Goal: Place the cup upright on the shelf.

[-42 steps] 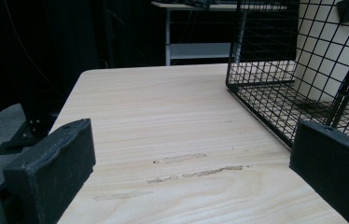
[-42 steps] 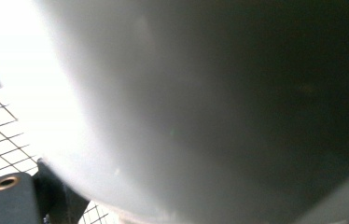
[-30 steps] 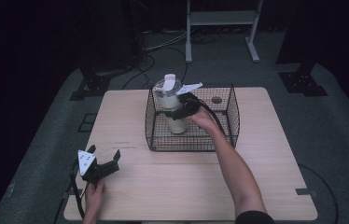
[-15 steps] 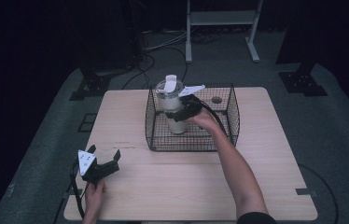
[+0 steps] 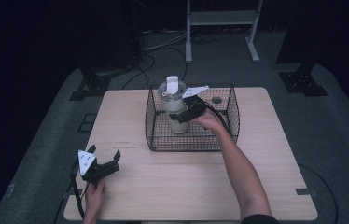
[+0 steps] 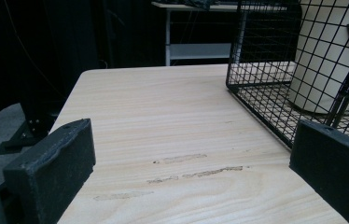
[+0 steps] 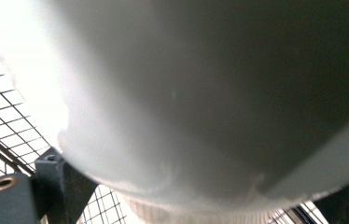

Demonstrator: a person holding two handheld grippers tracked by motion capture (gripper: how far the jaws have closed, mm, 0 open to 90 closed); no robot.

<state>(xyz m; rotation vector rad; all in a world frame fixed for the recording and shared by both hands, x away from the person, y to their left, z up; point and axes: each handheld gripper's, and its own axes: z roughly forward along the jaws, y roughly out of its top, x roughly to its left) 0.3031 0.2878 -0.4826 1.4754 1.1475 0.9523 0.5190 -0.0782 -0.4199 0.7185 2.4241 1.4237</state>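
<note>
A tall cream tumbler [image 5: 174,109] with a white lid stands inside a black wire basket [image 5: 186,141] at the table's far middle, its top above the rim. My right gripper [image 5: 185,115] reaches in over the basket's right side and is shut on the tumbler's body. In the right gripper view the tumbler [image 7: 186,93] sits right up against the camera, between the jaws of the right gripper [image 7: 205,198]. My left gripper [image 5: 103,152] rests open near the table's front left corner, holding nothing. In the left gripper view the left gripper [image 6: 191,163] faces the basket [image 6: 266,70] and tumbler [image 6: 322,60].
The wooden table [image 5: 172,186] has faint scuff marks [image 6: 196,172] in front of the basket. A small dark ring [image 5: 216,99] lies at the basket's far right corner. Beyond the table are a white frame stand [image 5: 221,21], floor cables and dark stand bases.
The tumbler and my right gripper have edged slightly to the right inside the basket. The left gripper has stayed where it was.
</note>
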